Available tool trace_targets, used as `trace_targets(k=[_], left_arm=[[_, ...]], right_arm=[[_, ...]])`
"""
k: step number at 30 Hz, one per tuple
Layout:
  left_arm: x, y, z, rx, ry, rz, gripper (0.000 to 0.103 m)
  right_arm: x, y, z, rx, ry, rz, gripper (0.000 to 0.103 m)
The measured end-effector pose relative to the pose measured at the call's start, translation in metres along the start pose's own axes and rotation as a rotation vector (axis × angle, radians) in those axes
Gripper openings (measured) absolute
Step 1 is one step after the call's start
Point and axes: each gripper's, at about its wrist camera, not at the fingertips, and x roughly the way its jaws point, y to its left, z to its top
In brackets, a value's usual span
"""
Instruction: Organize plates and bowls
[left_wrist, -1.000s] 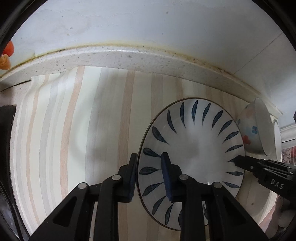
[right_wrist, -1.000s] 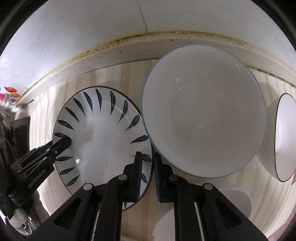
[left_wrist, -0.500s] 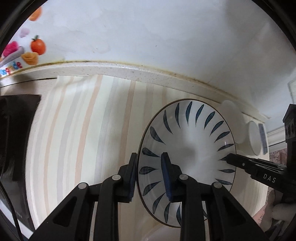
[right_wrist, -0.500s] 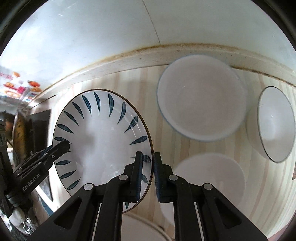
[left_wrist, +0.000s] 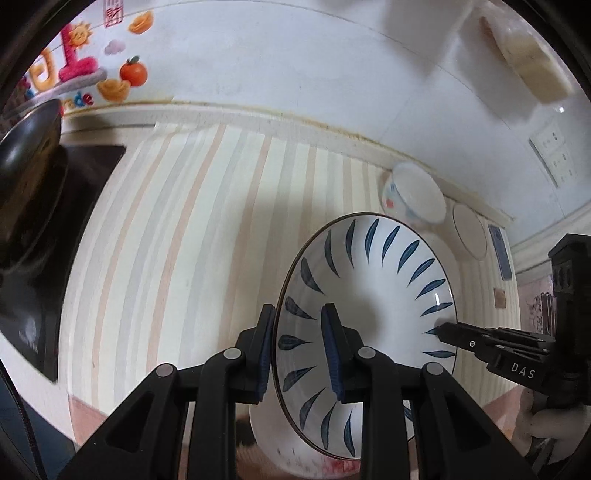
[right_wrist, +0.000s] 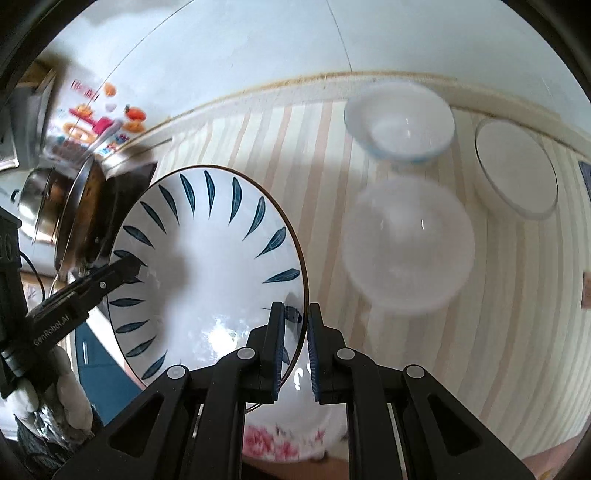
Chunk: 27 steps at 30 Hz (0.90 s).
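Note:
A white plate with blue leaf marks (left_wrist: 369, 306) (right_wrist: 210, 266) hangs tilted above the striped counter, held by two opposite edges. My left gripper (left_wrist: 297, 317) is shut on its left rim, one pad above and one below. My right gripper (right_wrist: 295, 314) is shut on the right rim; its tip (left_wrist: 443, 329) shows in the left wrist view. The left gripper's tip (right_wrist: 129, 266) shows in the right wrist view. Under the plate, near the counter's front edge, sits a bowl with pink flowers (right_wrist: 288, 439), partly hidden.
On the striped counter (left_wrist: 192, 258) stand a white bowl with blue marks (right_wrist: 399, 122) by the wall, a blurred pale bowl (right_wrist: 406, 247) in front of it, and a dark-rimmed white dish (right_wrist: 517, 170) to the right. A black hob (left_wrist: 55, 229) with a metal pan (right_wrist: 55, 206) lies left.
Both grippers have risen with the plate and drifted left, away from the bowls, which now look smaller. The hob, the pan and the wall stickers have come into view on the left.

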Motion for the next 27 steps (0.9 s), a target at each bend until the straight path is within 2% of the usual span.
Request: trace_targets(k=[11, 19, 27], left_arm=[[0.03, 0.004, -0.062, -0.007, 0.096, 0.03, 0.023], [0.07, 0.012, -0.077, -0.04, 0.181, 0.062, 0.023], [0.078, 0.009, -0.077, -0.034, 0.189, 0.074, 0.023]], right_arm=[[0.031, -0.02, -0.062, 0.045, 0.042, 0.021, 0.013], [0.06, -0.018, -0.066, 0.034, 0.057, -0.017, 0.013], [0.072, -0.024, -0.067, 0.043, 0.072, -0.025, 0.013]])
